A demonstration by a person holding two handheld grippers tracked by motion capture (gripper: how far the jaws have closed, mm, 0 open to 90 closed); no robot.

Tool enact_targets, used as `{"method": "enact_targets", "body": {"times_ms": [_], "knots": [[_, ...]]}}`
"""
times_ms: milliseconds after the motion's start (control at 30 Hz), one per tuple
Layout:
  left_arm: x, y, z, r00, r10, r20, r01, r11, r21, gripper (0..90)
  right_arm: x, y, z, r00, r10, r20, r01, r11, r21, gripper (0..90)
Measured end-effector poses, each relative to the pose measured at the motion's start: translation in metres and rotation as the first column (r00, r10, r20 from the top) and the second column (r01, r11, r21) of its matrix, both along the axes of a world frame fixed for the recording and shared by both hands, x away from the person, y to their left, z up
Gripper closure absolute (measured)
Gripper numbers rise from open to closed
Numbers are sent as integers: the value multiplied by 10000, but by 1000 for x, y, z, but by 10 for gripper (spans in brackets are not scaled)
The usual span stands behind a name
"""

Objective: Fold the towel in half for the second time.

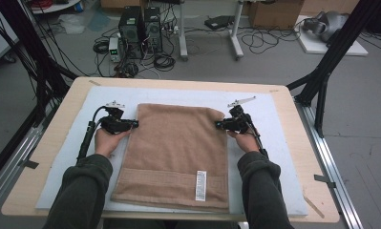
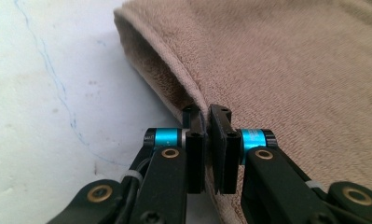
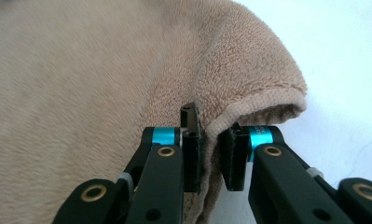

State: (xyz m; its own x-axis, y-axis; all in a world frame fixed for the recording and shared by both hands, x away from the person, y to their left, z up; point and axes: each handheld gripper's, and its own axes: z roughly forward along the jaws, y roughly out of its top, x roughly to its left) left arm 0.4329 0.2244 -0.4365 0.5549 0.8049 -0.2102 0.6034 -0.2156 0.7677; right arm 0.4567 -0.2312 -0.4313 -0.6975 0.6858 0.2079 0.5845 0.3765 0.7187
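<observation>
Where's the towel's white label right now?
In the high view the white label lies on the near band of the tan towel, right of centre, close to the person's right sleeve and well short of both grippers.

We count one tan towel (image 1: 176,152) on the table (image 1: 64,102), with one white label (image 1: 201,185) at its near end. Two grippers flank that towel's far end, the left gripper (image 1: 134,124) at one side edge and the right gripper (image 1: 218,124) at the other, each with two black jaws pinching a hem. Beyond the table's far edge, we make out two dark computer towers (image 1: 141,31) on the floor.
</observation>
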Motion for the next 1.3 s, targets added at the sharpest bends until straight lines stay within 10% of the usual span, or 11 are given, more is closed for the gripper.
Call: {"method": "enact_targets", "body": {"times_ms": [267, 400, 533, 700, 933, 1133, 1300], "knots": [[-26, 13, 36, 9937, -634, 923, 687, 9961, -553, 849, -20, -4, 40, 9965, 676, 498, -714, 9944, 783, 811], [-61, 20, 50, 9806, -1322, 1447, 1435, 9871, -705, 849, -44, -4, 60, 9856, 1639, 407, -1679, 9776, 1269, 806], [-93, 24, 41, 9738, -1709, 1503, 1800, 9824, -492, 849, -79, -4, 65, 9728, 2252, 535, -2296, 9680, 1011, 805], [-122, 25, 15, 9699, -2176, 1092, 2225, 9743, -353, 848, -108, -10, 35, 9715, 2372, 1, -2366, 9693, 668, 804], [-130, 33, -5, 9769, -2018, 696, 2064, 9762, -661, 798, -117, -15, 1, 9792, 1968, -495, -1918, 9773, 904, 671], [-130, 38, 14, 9812, -1723, 875, 1737, 9848, -84, 533, -117, -23, 18, 9883, 1467, -406, -1445, 9881, 528, 429], [-116, 37, 28, 9815, -1619, 1025, 1615, 9868, 129, 491, -118, -29, 38, 9933, 1055, 478, -1054, 9944, -28, 357]]}}
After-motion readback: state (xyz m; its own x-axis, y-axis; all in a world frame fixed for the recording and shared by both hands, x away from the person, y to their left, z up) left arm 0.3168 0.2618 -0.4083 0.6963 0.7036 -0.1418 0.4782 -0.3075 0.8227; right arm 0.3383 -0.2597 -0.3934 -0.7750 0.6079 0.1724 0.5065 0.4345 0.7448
